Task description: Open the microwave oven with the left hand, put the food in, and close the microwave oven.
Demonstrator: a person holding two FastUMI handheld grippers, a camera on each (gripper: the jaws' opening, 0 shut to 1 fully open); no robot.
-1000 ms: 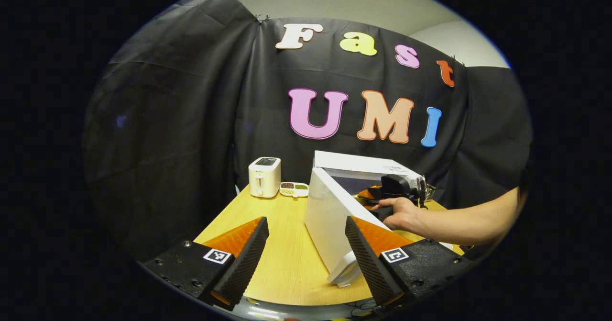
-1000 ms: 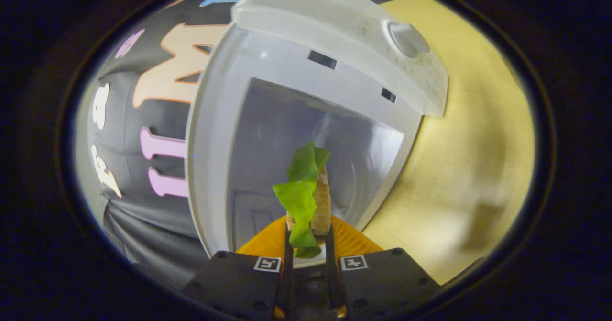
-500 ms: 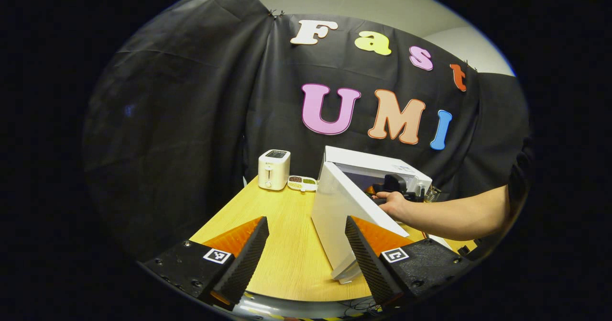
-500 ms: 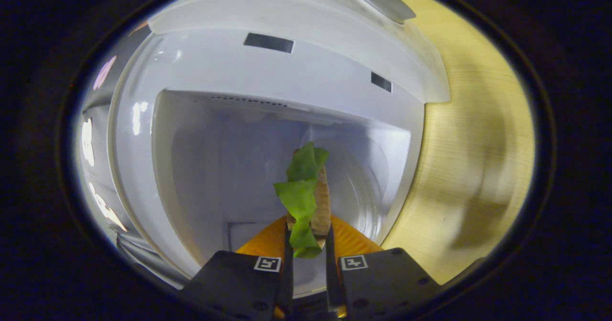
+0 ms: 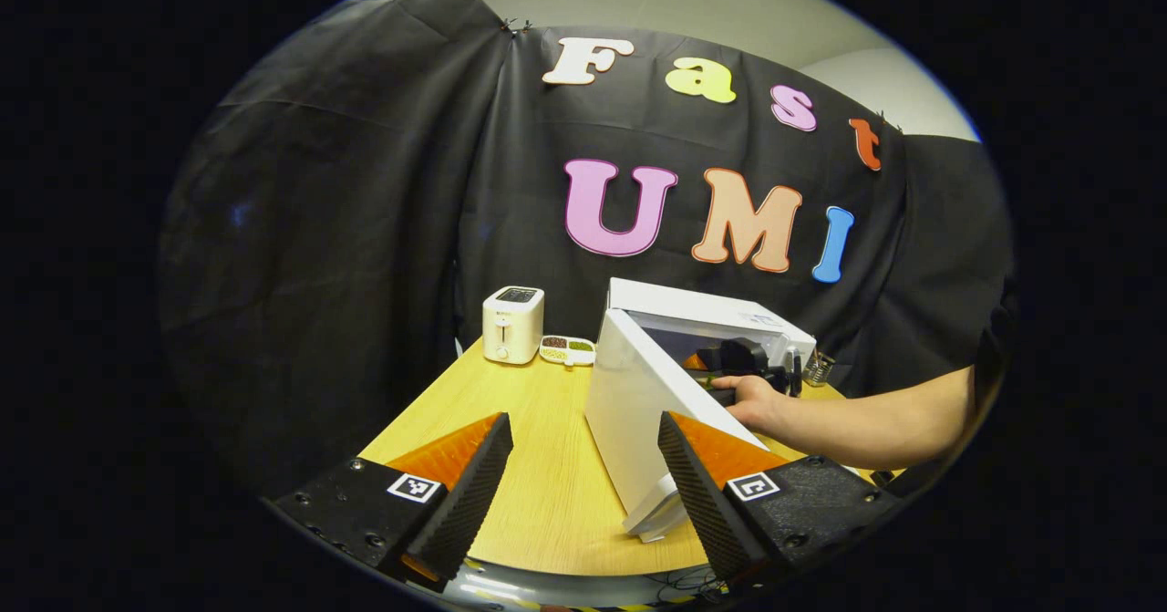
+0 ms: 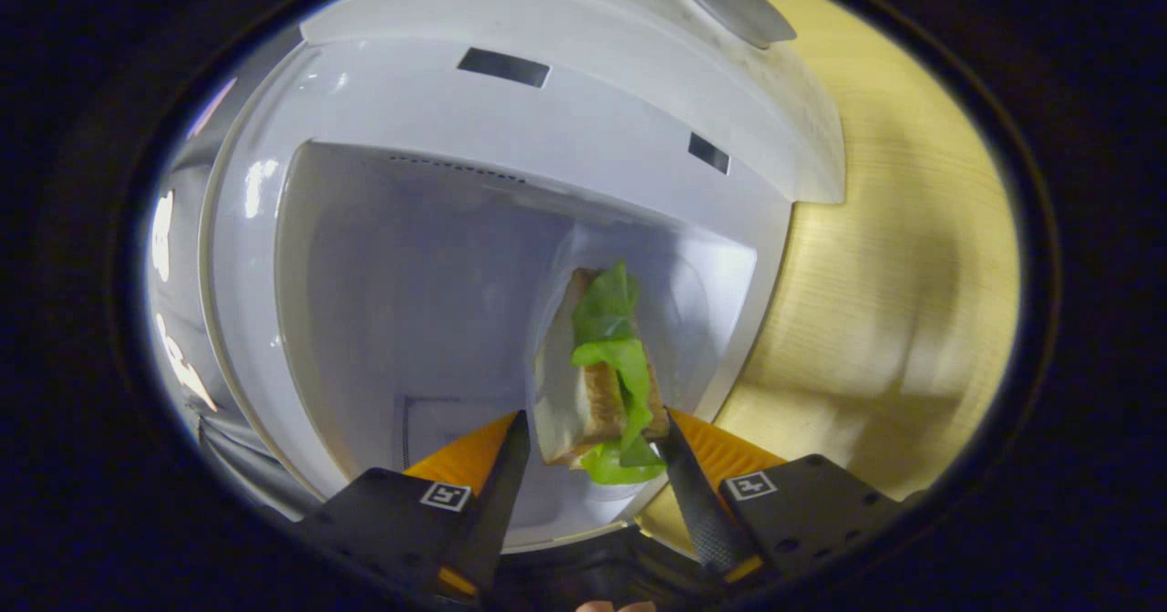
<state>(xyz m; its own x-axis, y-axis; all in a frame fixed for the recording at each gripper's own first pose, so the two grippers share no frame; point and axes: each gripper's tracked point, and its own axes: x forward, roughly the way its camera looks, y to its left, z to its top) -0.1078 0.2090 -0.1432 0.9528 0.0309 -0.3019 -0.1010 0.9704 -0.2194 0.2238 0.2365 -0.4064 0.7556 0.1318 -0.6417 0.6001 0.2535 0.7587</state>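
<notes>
Now right gripper (image 6: 593, 439) spread wide inside microwave (image 6: 511, 138), sandwich (image 6: 602, 375) loose between fingers. Withdraw straight, avoid snagging lettuce. Left gripper (image 5: 583, 475) open, empty, near door (image 5: 638, 411).

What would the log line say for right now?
door: open | right gripper: open at microwave cavity | sandwich: released | left gripper: open, idle

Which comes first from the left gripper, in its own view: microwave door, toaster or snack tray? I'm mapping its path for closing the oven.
1. Microwave door, open, just ahead of the left gripper, to the right.
2. and 3. Toaster and snack tray, side by side at the table's far edge: too close to call.
</notes>
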